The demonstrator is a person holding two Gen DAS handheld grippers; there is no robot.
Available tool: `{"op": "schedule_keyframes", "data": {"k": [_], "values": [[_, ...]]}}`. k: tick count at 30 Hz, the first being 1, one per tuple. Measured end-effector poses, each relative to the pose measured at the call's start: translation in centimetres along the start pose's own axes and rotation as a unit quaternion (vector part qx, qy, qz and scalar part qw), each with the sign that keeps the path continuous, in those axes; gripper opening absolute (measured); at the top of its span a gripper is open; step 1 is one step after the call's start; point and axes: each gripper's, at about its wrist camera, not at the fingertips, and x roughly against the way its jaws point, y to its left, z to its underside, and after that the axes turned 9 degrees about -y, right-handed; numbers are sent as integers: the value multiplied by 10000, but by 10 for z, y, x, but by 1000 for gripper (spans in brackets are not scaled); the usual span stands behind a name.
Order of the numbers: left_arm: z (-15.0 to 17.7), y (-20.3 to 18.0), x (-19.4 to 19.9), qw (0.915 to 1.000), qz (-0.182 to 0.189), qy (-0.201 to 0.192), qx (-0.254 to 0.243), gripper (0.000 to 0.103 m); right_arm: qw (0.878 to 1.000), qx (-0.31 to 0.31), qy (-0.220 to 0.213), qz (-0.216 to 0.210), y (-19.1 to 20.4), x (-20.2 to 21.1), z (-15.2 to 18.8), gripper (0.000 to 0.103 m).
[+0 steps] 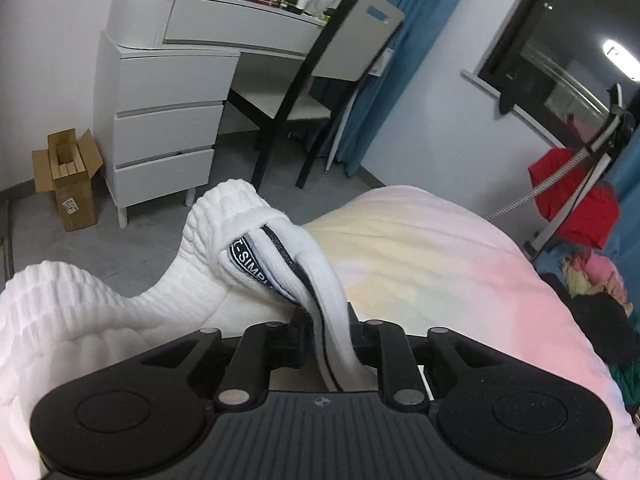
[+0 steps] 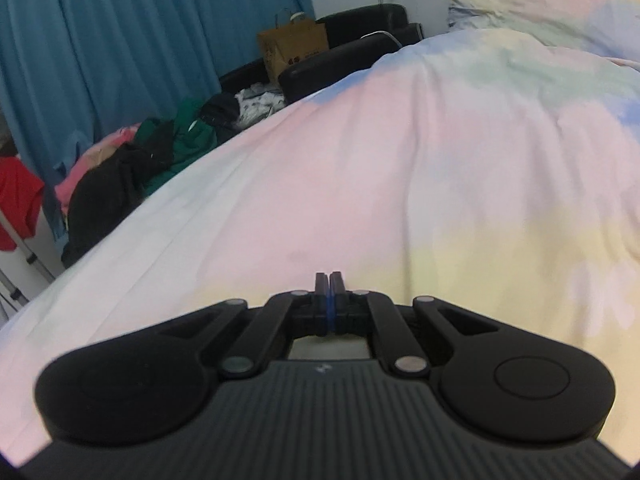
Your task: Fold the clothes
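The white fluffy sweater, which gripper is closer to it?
Left. The left gripper has its jaws shut on the white sweater, lifting it. The right gripper, jaws shut and empty, hovers over the pastel bedspread; no sweater shows in its view.

"-simpl" in white letters on a dark label (image 1: 249, 265) of the white garment (image 1: 224, 240) (rest cut off)
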Motion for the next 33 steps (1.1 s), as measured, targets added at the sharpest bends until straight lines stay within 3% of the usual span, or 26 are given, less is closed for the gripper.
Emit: {"op": "schedule_keyframes", "data": {"k": [3, 5, 8, 11, 13, 17, 21, 22, 24, 25, 29, 33], "values": [[3, 17, 15, 9997, 201, 61, -136, 41, 9997, -111, -207, -72, -10, 32, 5, 5], [4, 27, 32, 9992, 340, 140, -180, 59, 9992, -243, -275, -153, -18, 59, 12, 5], [7, 44, 67, 9966, 794, 108, -173, 75, 9964, -699, -199, -443, -38, 109, 28, 6], [17, 70, 108, 9927, 1200, 92, -44, 84, 9911, -1168, -55, -636, -62, 154, 44, 6], [28, 91, 134, 9909, 1330, 152, 144, 84, 9860, -1489, 81, -747, -79, 180, 54, 7], [55, 141, 171, 9828, 1584, 395, 866, 84, 9740, -1519, 953, -1386, -99, 198, 54, 7], [68, 167, 172, 9760, 1481, 826, 1366, 84, 9554, -2211, 1034, -1660, -130, 216, 52, 8], [71, 173, 171, 9737, 1451, 941, 1486, 84, 9474, -2465, 1128, -1699, -137, 215, 55, 13], [76, 183, 168, 9687, 1427, 1093, 1712, 84, 9375, -2762, 1361, -1621, -145, 208, 66, 48], [78, 185, 163, 9666, 1455, 1087, 1809, 84, 9337, -2876, 1460, -1551, -148, 203, 71, 71], [83, 192, 145, 9627, 1513, 843, 2080, 84, 9254, -3029, 1601, -1619, -147, 181, 90, 73], [77, 191, 128, 9642, 1533, 350, 2134, 81, 9326, -2848, 1249, -1832, -139, 160, 88, 73]]}}
